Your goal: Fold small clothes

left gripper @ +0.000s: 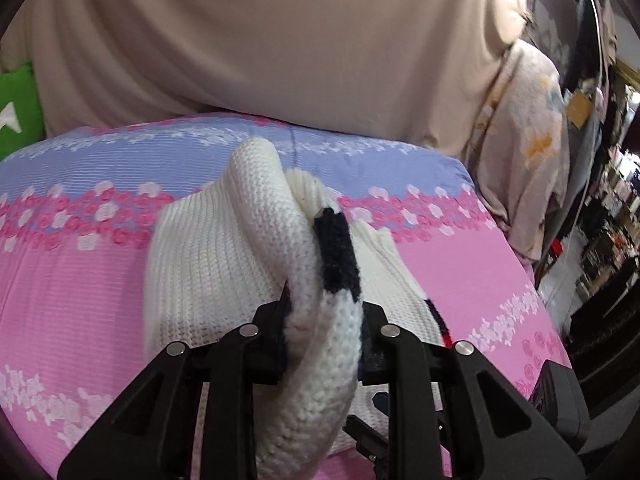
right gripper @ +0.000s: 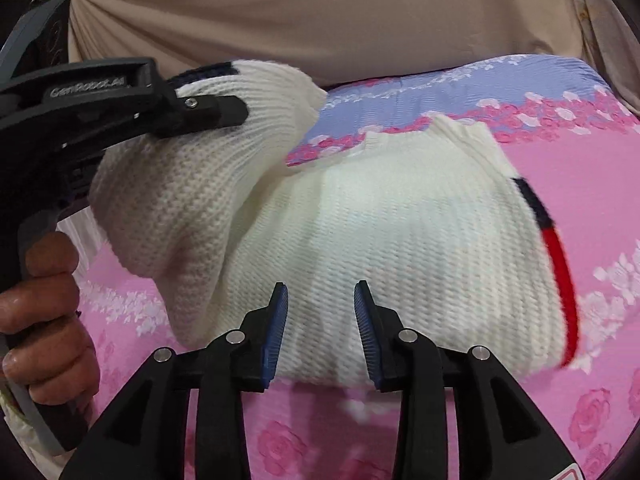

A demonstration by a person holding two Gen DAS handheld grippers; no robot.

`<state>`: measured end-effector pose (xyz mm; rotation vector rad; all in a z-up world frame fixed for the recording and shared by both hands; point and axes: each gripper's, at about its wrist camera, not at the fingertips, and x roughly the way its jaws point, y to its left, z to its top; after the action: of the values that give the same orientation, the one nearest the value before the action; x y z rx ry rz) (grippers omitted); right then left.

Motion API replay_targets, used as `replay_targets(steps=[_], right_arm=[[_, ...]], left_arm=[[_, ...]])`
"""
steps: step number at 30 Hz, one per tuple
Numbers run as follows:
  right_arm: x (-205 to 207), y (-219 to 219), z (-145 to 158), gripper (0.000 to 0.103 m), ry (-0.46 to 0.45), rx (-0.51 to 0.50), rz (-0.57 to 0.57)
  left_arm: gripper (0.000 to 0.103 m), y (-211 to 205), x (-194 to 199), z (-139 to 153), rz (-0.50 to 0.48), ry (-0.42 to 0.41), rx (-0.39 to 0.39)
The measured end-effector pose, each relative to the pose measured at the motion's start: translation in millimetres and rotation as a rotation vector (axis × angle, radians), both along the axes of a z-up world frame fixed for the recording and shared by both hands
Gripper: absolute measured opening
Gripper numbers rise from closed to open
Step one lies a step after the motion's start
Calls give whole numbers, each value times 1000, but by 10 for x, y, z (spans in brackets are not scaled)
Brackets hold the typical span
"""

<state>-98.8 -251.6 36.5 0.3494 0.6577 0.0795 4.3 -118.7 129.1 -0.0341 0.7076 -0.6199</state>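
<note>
A small white knitted sweater (right gripper: 400, 240) with navy and red stripes at its right edge (right gripper: 556, 264) lies on a pink and lilac flowered bed cover (right gripper: 580, 200). My left gripper (left gripper: 326, 320) is shut on the sweater's white sleeve with a dark cuff (left gripper: 336, 252) and holds it lifted above the body. In the right wrist view the left gripper (right gripper: 224, 110) shows at upper left with the sleeve (right gripper: 192, 184) hanging from it. My right gripper (right gripper: 320, 308) is open and empty, just above the sweater's near hem.
A beige curtain (left gripper: 280, 40) hangs behind the bed. A flowered cloth (left gripper: 520, 152) drapes at the right, with cluttered shelves (left gripper: 608, 220) beyond. A green object (left gripper: 18, 108) sits at far left. The person's hand (right gripper: 44, 312) grips the left tool's handle.
</note>
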Motion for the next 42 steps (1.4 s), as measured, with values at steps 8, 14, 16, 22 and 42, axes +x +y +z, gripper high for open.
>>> replay_targets(steps=[8,14,16,22,42], right_arm=[[-493,-619,-161,37,29,63,-130],[-560,-735,-223,41,31,105,-123],[-572,-747,-217,42,24,111,-120],[-736,-826,-158,55,-34,105,-158],[175,-205,265,19,12,-44,3]], left_arm=[[22,-955,-76,-628,-90,74,153],[29,-989,-117,-559,-81,34,192],[33,-886,-173,-439,-84,10,167],[76,-93,-497,164,-31,-141,14],[67,672,-381,-925,82,164,133]])
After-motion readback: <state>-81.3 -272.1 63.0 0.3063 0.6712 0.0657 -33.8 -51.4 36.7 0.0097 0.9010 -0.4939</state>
